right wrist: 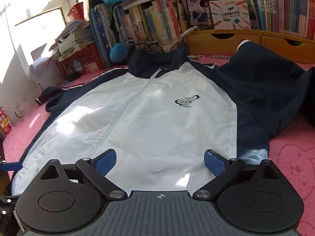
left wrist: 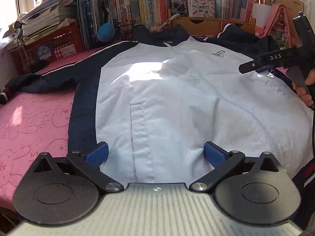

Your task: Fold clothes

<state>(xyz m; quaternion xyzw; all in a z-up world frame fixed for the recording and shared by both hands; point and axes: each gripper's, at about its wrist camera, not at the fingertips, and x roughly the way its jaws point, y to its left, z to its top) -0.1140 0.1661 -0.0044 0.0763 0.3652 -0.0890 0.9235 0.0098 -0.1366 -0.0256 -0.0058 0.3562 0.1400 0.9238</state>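
A pink blanket printed with faint line drawings covers the surface under me. It runs back to a wall of books standing upright along the far edge, and a low wooden drawer unit sits at the far right.

The jacket takes up most of the middle of the blanket. It lies face up with the zip closed, the white front panel spread flat and the navy collar toward the far edge. A small dark logo sits on the chest. One navy sleeve with a white stripe stretches out toward the left edge, its cuff lying on the pink. The other navy sleeve is bunched in loose folds toward the far right corner. The hem is nearest to me, at the near edge.

At the far left corner stands a red crate with a stack of papers on top. Just beside it a blue plush toy leans against the books, next to a small model bicycle.

My left gripper hovers over the hem of the white panel, blue pads spread wide, nothing between them. My right gripper is also over the near part of the white panel, jaws wide apart and empty. From the left wrist view, the right tool reaches in from the right edge above the jacket, my hand wrapped around its handle.
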